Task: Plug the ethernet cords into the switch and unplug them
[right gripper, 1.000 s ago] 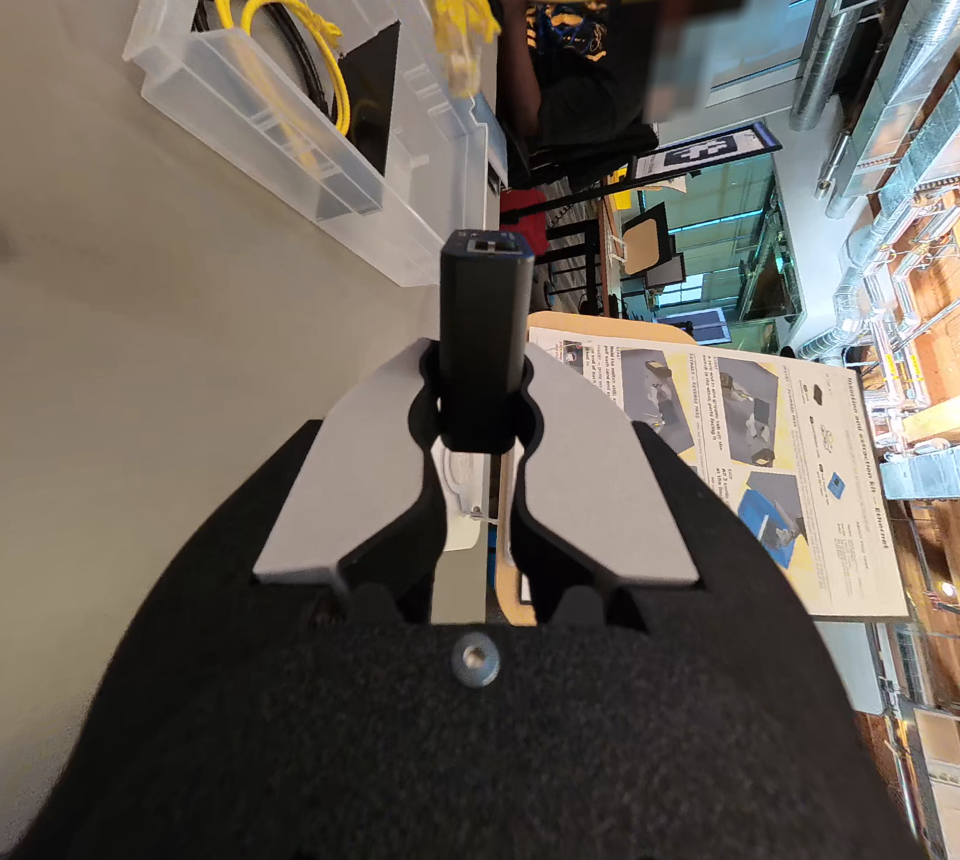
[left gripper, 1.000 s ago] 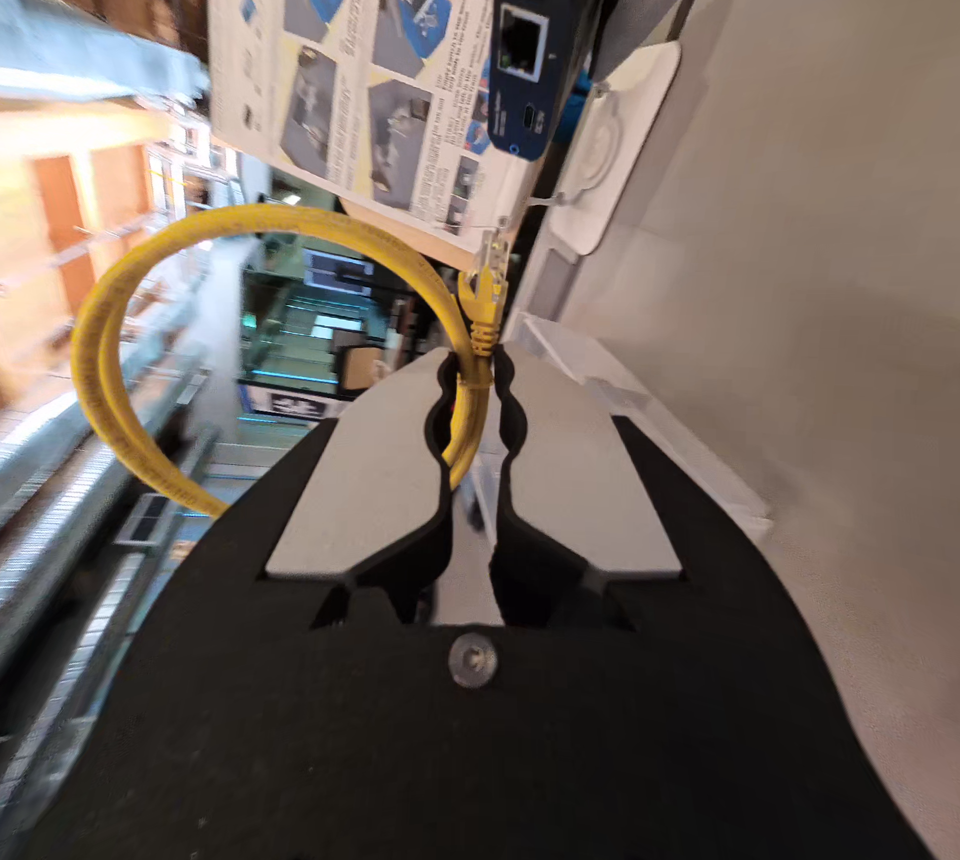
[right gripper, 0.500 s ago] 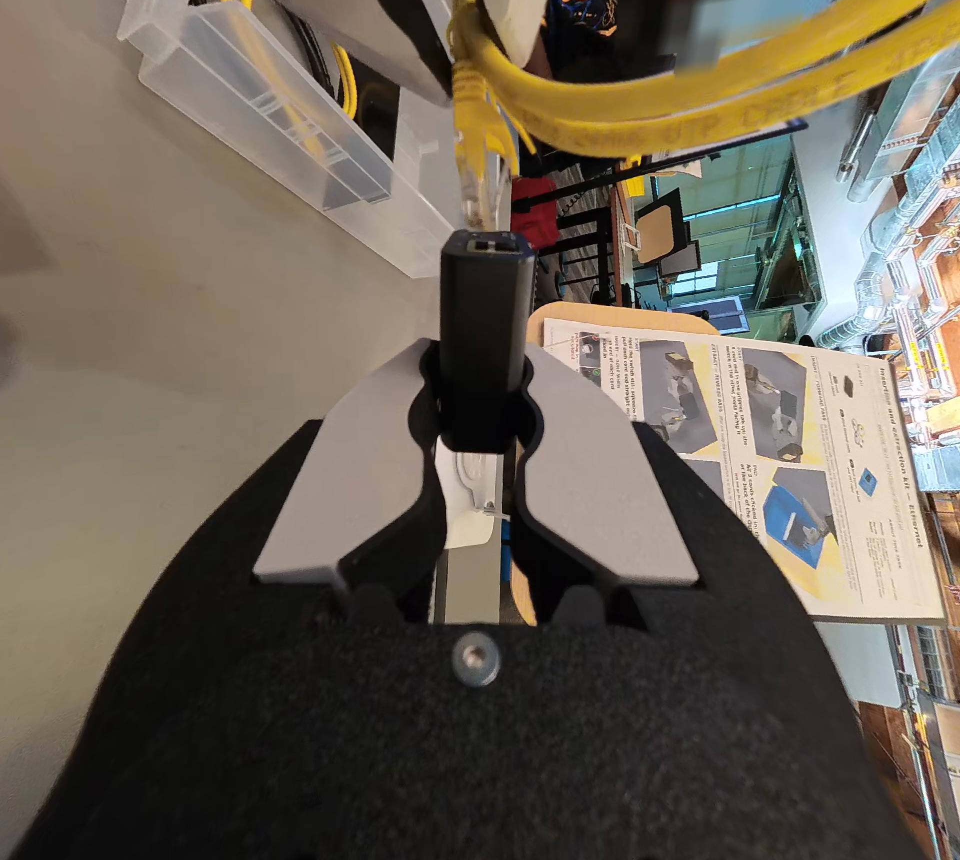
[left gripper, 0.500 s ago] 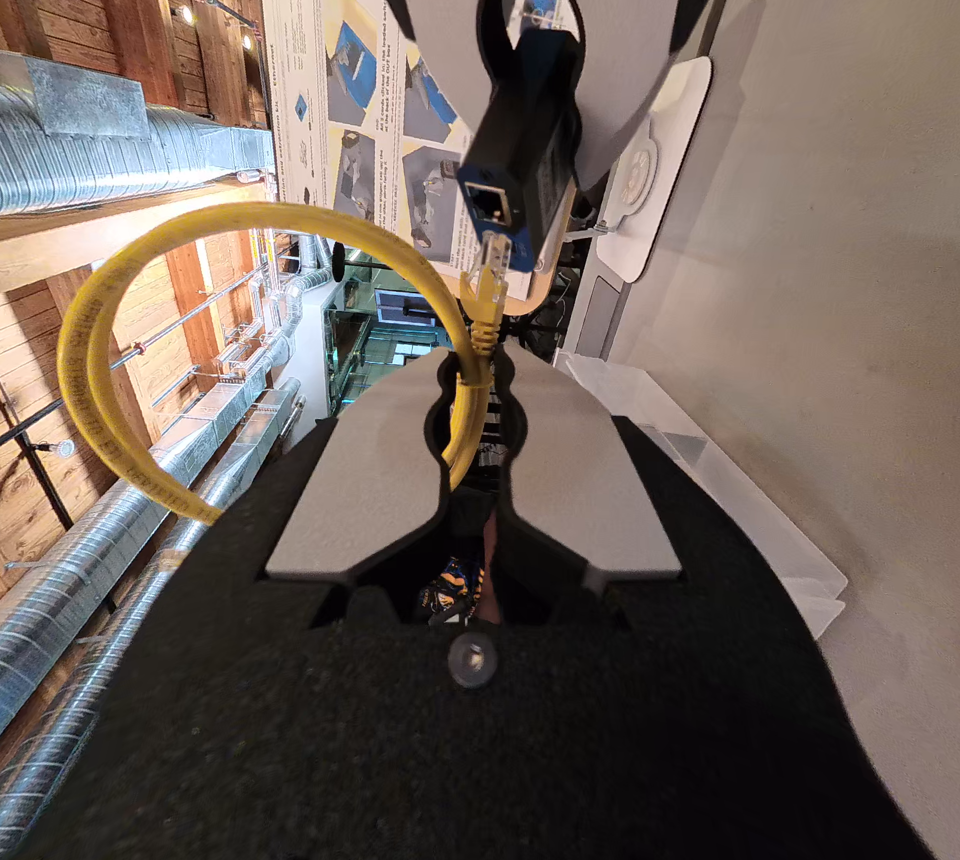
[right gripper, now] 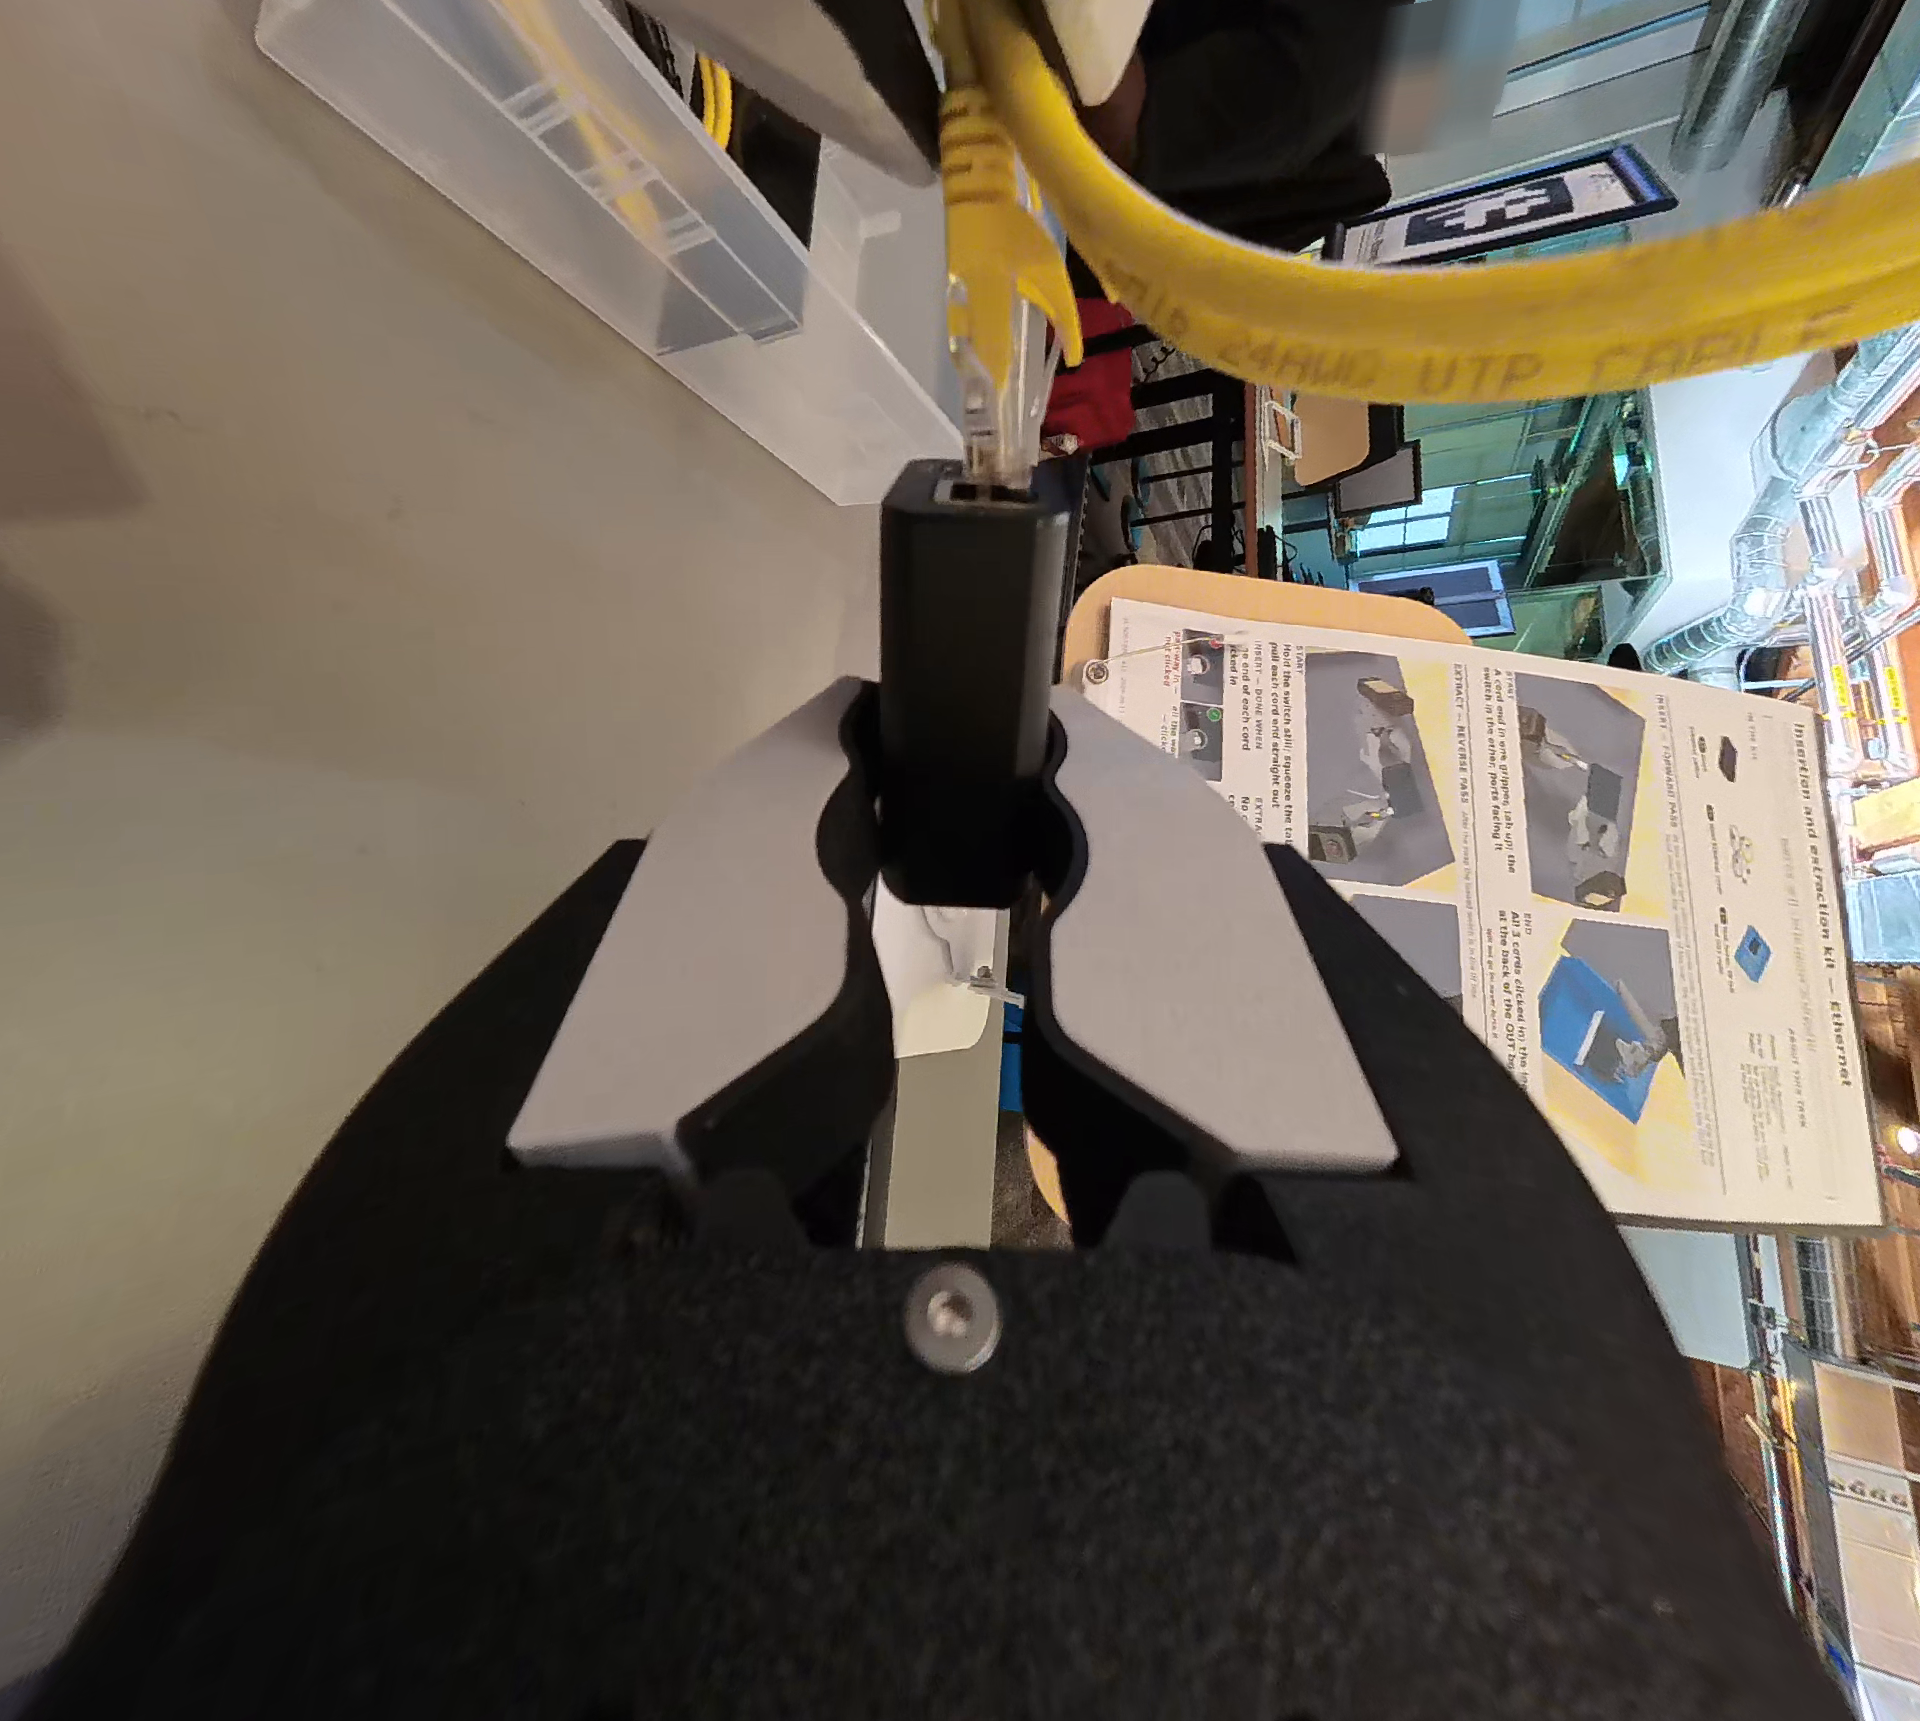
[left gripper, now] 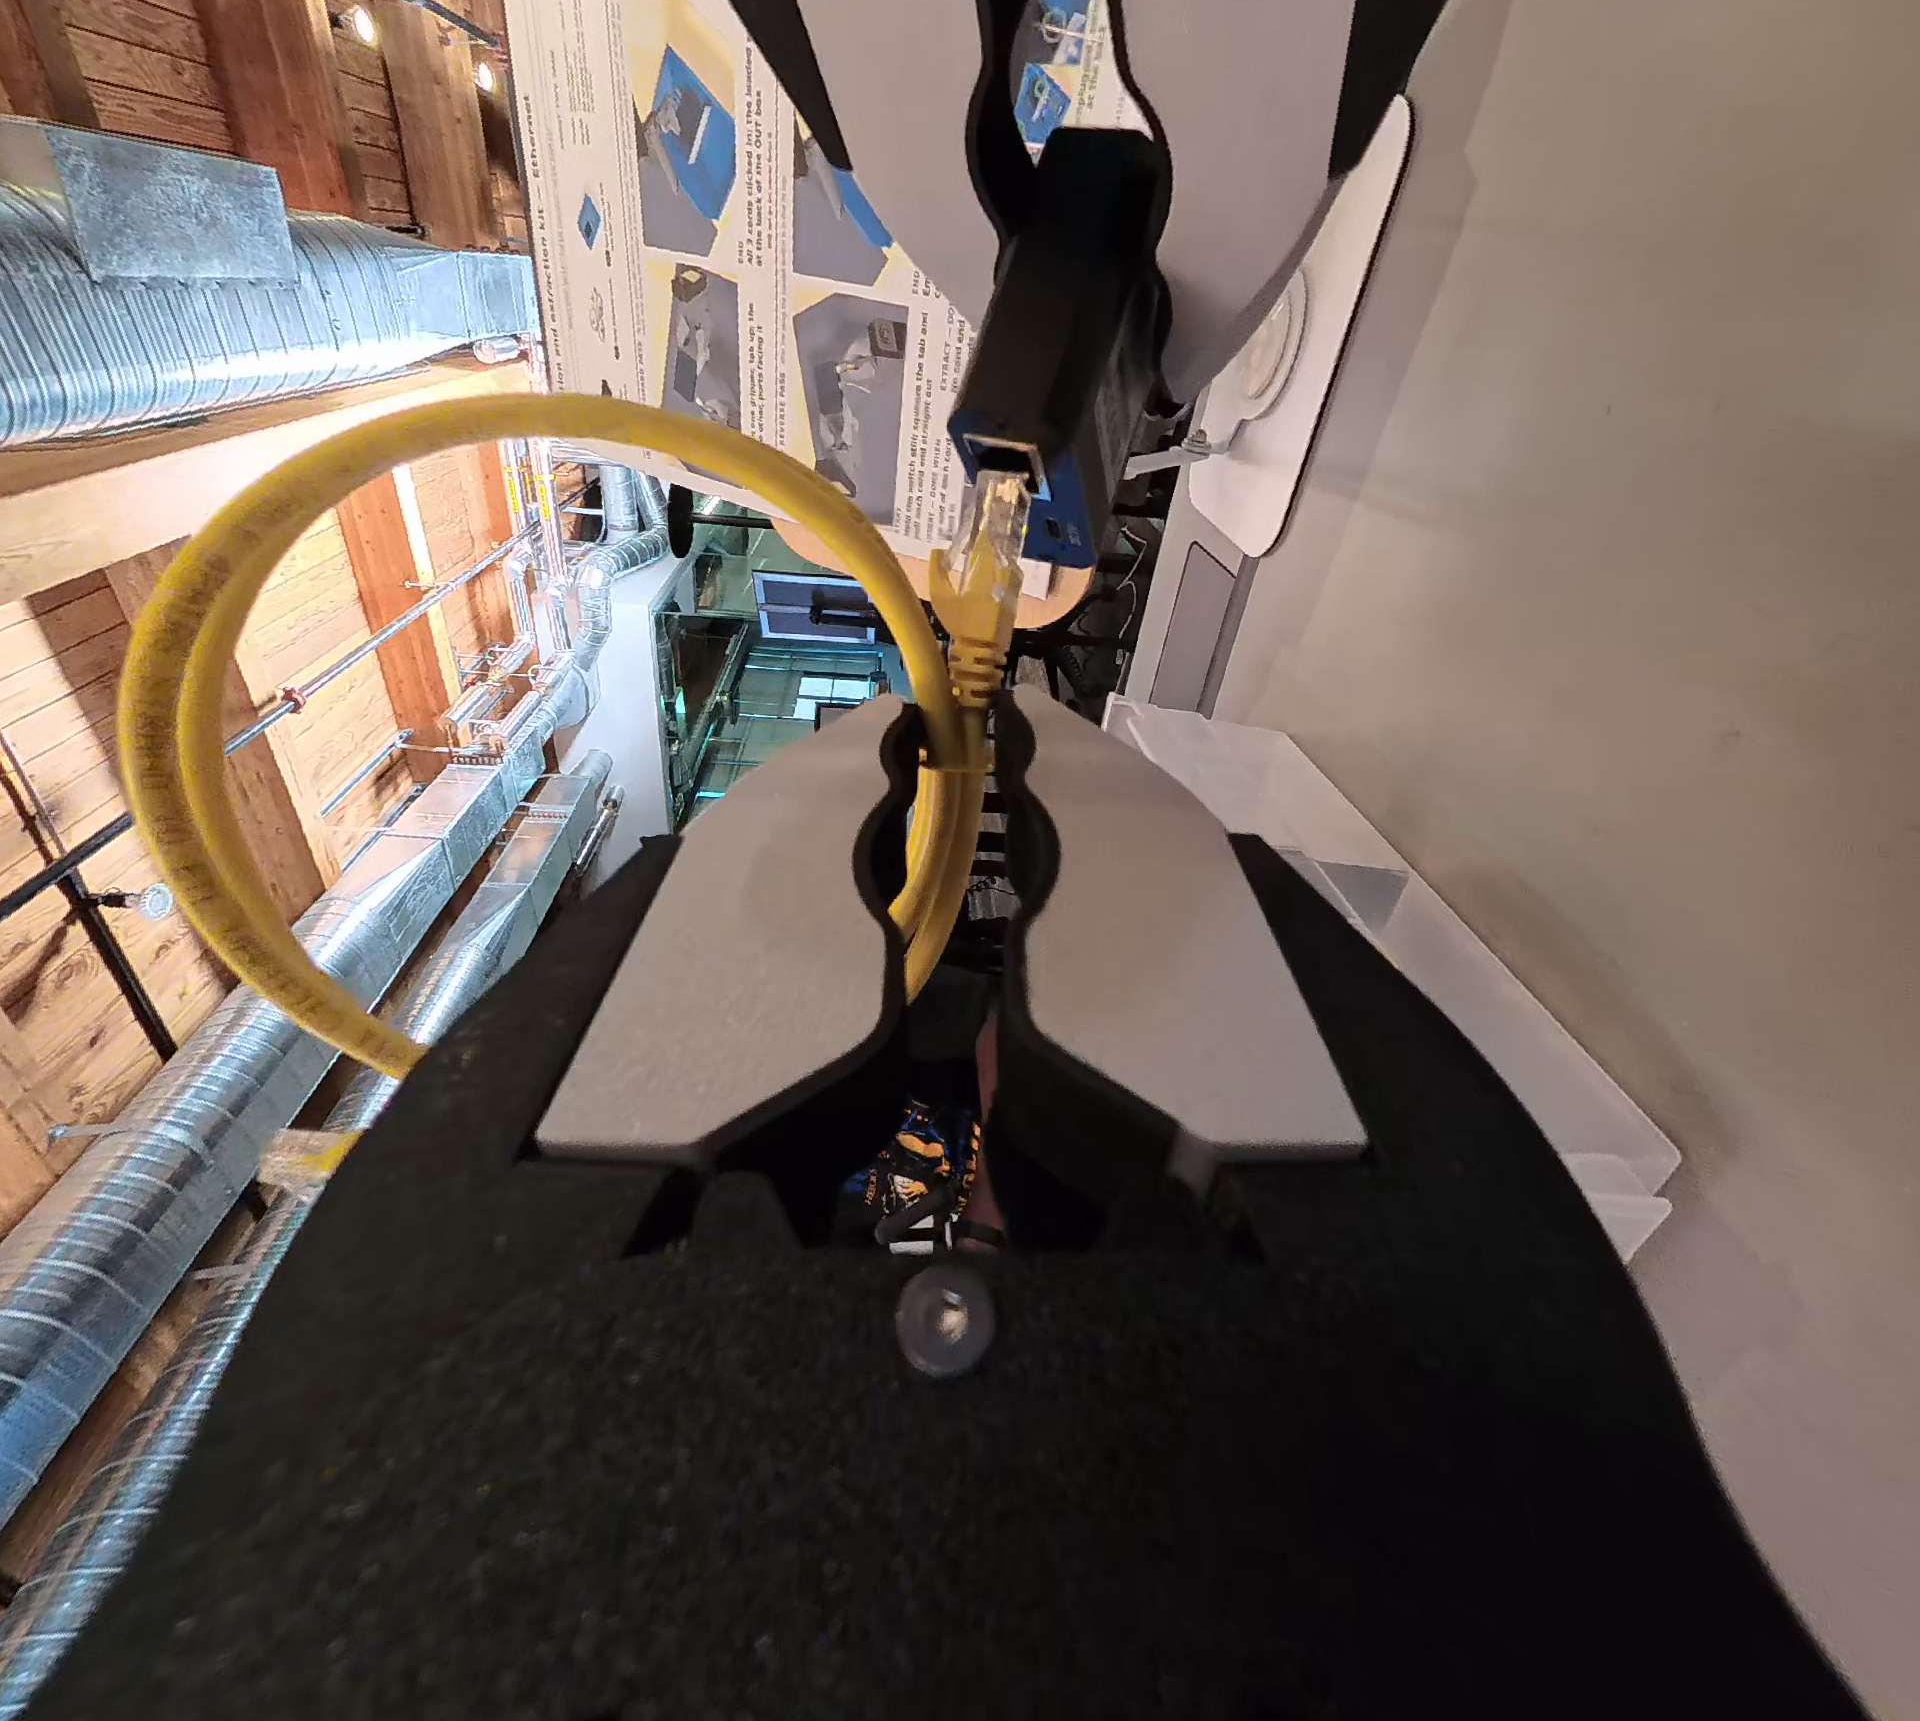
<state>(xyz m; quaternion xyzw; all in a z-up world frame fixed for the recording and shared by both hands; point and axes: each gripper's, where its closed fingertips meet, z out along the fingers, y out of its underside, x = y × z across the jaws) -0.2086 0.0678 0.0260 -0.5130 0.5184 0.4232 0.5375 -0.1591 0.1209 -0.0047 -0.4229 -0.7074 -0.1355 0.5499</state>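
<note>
- Looping out to the left, a yellow ethernet cord (left gripper: 187, 736) curls back into the left gripper (left gripper: 956, 741), whose fingers are clamped on the doubled cable just behind the boot.
- Compared with a moment ago, the clear connector (left gripper: 992, 513) has closed the gap: its tip now meets the port of the switch (left gripper: 1060, 321), where before it hung short of it. Insertion looks barely begun, not yet seated.
- From the opposite side, the right gripper (right gripper: 956, 736) squeezes the dark switch body (right gripper: 961, 684), port end outward, with the connector tip (right gripper: 997, 435) entering the socket.
- Behind, a pale grey table (right gripper: 312, 632) carries a clear plastic organiser box (right gripper: 582, 144) holding more yellow cord.
- Right of that, a printed instruction sheet (right gripper: 1558, 892) lies on a wooden board; silver ducts (left gripper: 208, 321) and timber walls fill the room beyond.
</note>
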